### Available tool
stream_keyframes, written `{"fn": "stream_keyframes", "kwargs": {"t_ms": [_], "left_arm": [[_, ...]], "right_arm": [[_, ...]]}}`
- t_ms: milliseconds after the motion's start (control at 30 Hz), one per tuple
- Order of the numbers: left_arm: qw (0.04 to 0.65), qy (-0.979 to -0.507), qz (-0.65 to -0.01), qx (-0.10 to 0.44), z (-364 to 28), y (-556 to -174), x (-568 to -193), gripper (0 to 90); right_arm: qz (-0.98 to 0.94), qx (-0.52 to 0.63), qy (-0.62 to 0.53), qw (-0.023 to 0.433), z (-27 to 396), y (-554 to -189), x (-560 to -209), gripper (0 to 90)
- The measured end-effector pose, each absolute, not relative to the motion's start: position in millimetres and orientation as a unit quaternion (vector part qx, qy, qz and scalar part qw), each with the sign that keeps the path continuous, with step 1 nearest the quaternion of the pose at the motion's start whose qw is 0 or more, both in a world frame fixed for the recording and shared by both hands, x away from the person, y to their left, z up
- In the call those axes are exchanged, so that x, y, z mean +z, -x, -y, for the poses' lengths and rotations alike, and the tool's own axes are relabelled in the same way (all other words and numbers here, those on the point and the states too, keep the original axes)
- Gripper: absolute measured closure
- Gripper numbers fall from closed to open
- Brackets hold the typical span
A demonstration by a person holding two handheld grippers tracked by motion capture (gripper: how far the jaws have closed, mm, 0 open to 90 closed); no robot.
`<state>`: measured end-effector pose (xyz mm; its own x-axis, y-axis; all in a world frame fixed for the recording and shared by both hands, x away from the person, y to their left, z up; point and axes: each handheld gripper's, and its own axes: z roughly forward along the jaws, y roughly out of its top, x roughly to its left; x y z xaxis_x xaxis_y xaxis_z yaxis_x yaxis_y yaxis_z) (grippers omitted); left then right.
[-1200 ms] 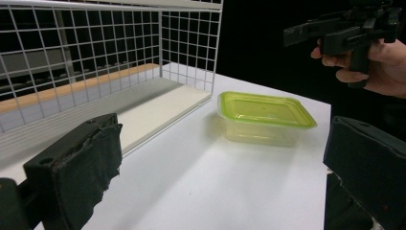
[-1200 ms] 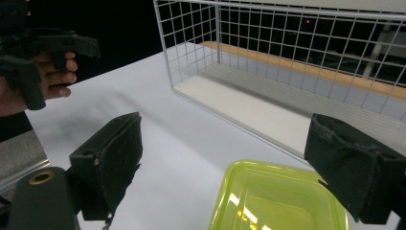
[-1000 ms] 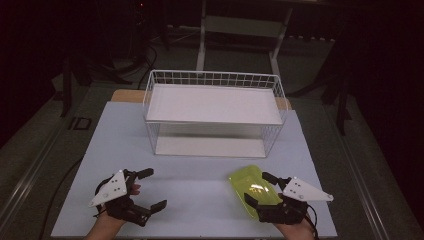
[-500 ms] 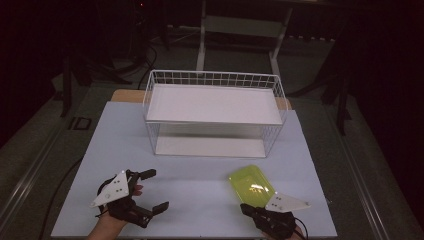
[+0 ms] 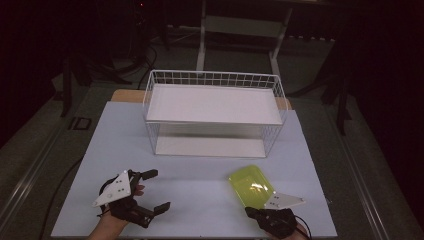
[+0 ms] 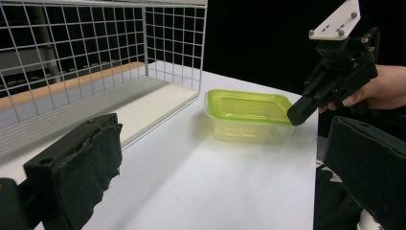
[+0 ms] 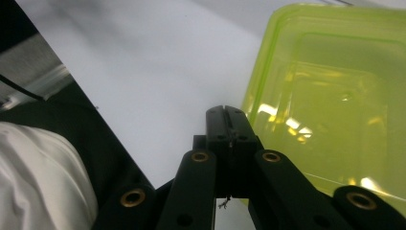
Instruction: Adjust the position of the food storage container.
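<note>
No readable lettering anywhere on this table, no brand and no label on the box or the rack. On the left side, the left gripper (image 5: 150, 192) sits low over the white table (image 5: 200, 200), held by a hand (image 5: 107, 227) coming in from the bottom edge, its grey three-cornered plate tilted up and to the right. Its jaws stand wide apart, one reaching toward the rack, the other toward the near edge, and nothing lies between them. In the left gripper view the two black padded jaws frame bare tabletop, well short of the box.

Moving to the centre, the white wire basket (image 5: 215, 80) stands at the far side of the table, a flat white shelf inside it and another white board under that.

Now the right. The yellow-green plastic container (image 5: 251, 186) lies flat on the table, lid on, in front of the basket's right end and apart from it. The right gripper (image 5: 250, 211) is down at the near edge, gripped by a hand at the bottom of the frame, pointing at the container's near corner. Its jaws have just snapped together: in the right gripper view they are pressed tip to tip with nothing caught between them, the closed tips just beside the container's rim (image 7: 268, 62). From the left gripper view that tip looks to be touching the near corner of the lid (image 6: 249, 103).
</note>
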<state>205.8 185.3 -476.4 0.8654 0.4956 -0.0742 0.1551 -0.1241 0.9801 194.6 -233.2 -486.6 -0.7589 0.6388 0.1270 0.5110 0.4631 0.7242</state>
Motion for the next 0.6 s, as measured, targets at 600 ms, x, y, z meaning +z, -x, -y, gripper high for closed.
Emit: {"fn": "stream_keyframes", "kwargs": {"t_ms": [600], "left_arm": [[0.623,-0.738,-0.221,0.135,-184.1,-206.4,-477.8,0.1]], "right_arm": [[-0.856,0.365,-0.358,0.067,245.8,-197.8,-491.6,90.0]]}}
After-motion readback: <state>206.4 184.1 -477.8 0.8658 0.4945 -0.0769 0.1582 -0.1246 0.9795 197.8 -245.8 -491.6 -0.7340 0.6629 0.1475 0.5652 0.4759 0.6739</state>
